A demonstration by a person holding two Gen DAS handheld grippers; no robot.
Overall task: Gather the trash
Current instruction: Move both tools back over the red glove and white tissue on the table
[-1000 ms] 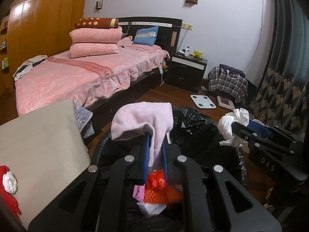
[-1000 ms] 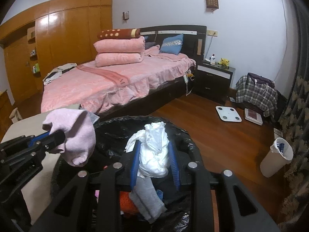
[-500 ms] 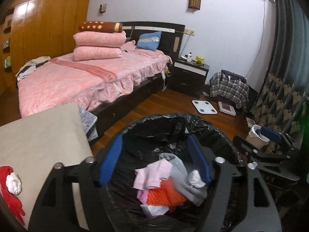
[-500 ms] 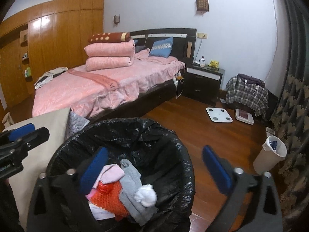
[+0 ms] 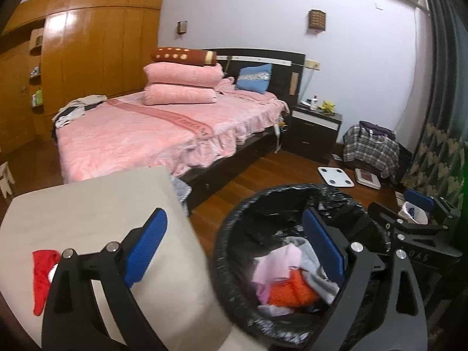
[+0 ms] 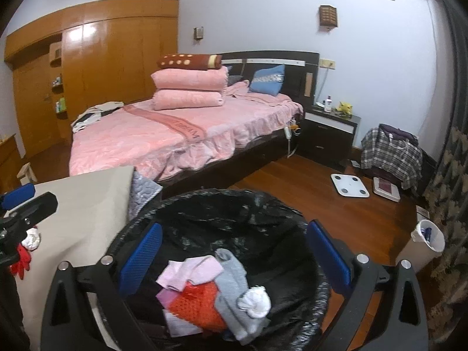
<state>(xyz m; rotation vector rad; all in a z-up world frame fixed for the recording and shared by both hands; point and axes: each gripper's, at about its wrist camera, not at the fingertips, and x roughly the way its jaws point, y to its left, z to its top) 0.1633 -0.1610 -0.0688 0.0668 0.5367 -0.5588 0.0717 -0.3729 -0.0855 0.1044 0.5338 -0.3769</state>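
A bin lined with a black bag point(image 5: 234, 234) point(image 6: 234, 201) stands on the floor by a beige table point(image 5: 87, 201) point(image 6: 84, 204). In it lie a pink cloth point(image 6: 193, 272), an orange piece point(image 6: 201, 298), a grey sock point(image 6: 234, 280) and a white wad point(image 6: 254, 302). My left gripper point(image 5: 234, 248) is open and empty, over the gap between table and bin. My right gripper point(image 6: 234, 257) is open and empty above the bin. A red cloth point(image 5: 41, 275) point(image 6: 22, 260) with a white wad point(image 6: 30, 239) lies on the table at the left.
A bed with pink covers point(image 6: 163, 137) stands behind the table. A nightstand point(image 6: 327, 134), a white scale point(image 6: 349, 185), a plaid-covered bag point(image 6: 392, 152) and a small white bin point(image 6: 424, 245) are on the wooden floor to the right. Curtains hang at the far right.
Both grippers opened: the pink cloth fell from the left one and the white wad with the grey sock from the right one into the bin. The left gripper then moved left toward the table.
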